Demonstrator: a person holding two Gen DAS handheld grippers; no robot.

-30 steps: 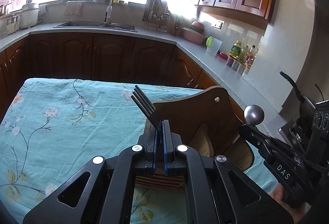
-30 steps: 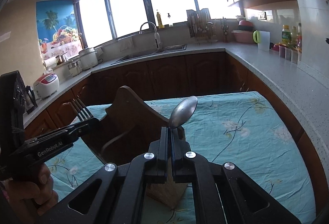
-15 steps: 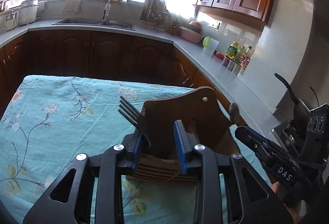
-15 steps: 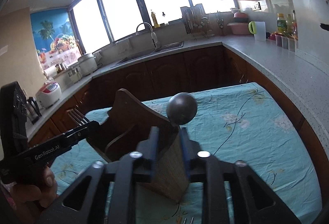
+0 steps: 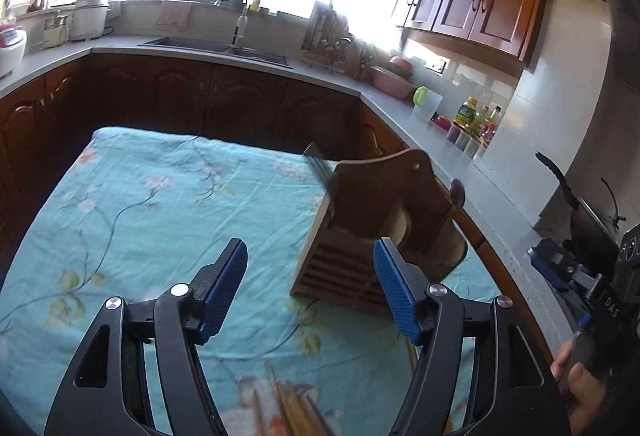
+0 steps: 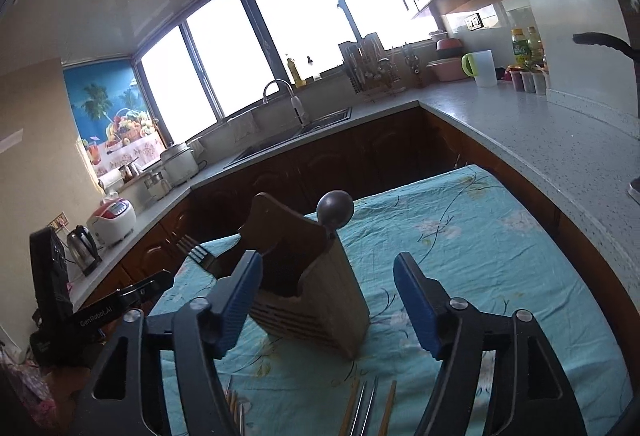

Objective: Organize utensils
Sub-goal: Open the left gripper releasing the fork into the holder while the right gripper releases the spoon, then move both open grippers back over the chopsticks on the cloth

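Utensils are standing partly in place at this moment. The left gripper (image 5: pixel 308 250) is hanging with its blue pads wide apart and is holding nothing. The right gripper (image 6: pixel 326 262) is also gaping wide and empty.

Just ahead of both tongs, the brown wooden utensil holder with slatted front (image 6: pixel 316 284) is sitting on the turquoise floral tablecloth (image 5: pixel 160 215). The left tongs are seeing it ahead and to the right of their pads; the right tongs are facing it almost between theirs. The dark metal fork (image 6: pixel 196 254) is sticking out of the holder on the side of the left tongs, prongs up. The round grey metal spoon (image 6: pixel 335 207) is standing up on the side of the right tongs.

Beneath the tongs, near the person, the thin wooden and metal chopsticks (image 6: pixel 362 410) are lying flat on the cloth.

I judge that the chopsticks are coming next. To do it well, one gripper should be going down over a pair across its length and closing slowly, so that the thin sticks are not rolling apart. The pads should be gripping near the middle, and the cloth should not be getting pinched.
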